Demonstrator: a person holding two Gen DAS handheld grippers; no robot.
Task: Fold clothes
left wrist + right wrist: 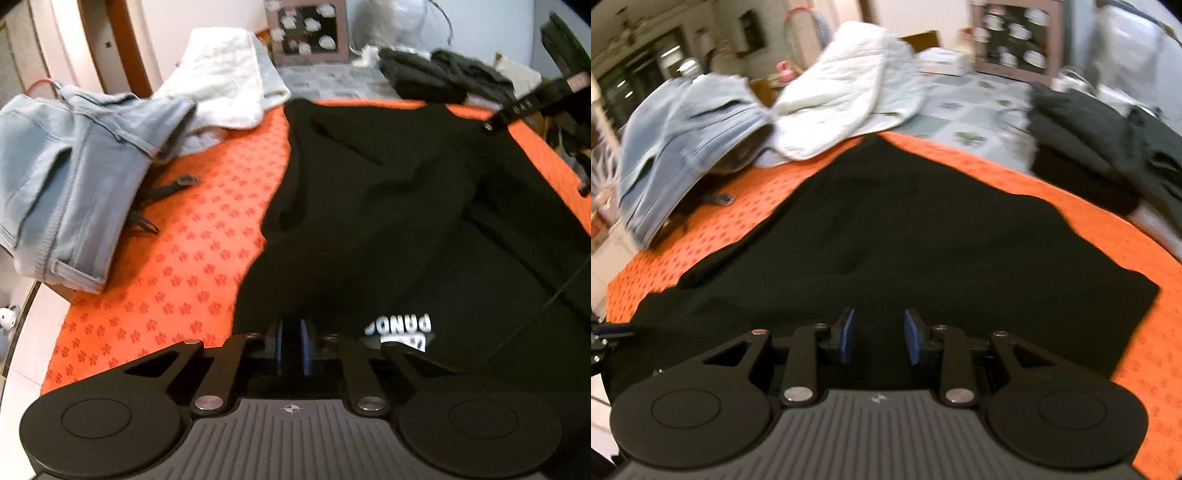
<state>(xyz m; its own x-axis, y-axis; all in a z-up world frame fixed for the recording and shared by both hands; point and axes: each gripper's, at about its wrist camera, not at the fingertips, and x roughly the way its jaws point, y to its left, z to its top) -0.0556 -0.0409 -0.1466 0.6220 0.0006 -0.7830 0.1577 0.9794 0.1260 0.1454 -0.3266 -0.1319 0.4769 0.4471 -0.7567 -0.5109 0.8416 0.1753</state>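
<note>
The black T-shirt is spread flat on the orange cloth, its near hem directly under both grippers and its length running away from them towards the jeans and white garment beyond. The left gripper is seen with its jaws drawn narrow over that hem, though whether fabric is pinched cannot be told. The right gripper is held with jaws parted above the shirt, gripping nothing

An orange patterned bedcover spreads across the bed; behind it a framed picture leans against a pale wall, with dark windows far left.
</note>
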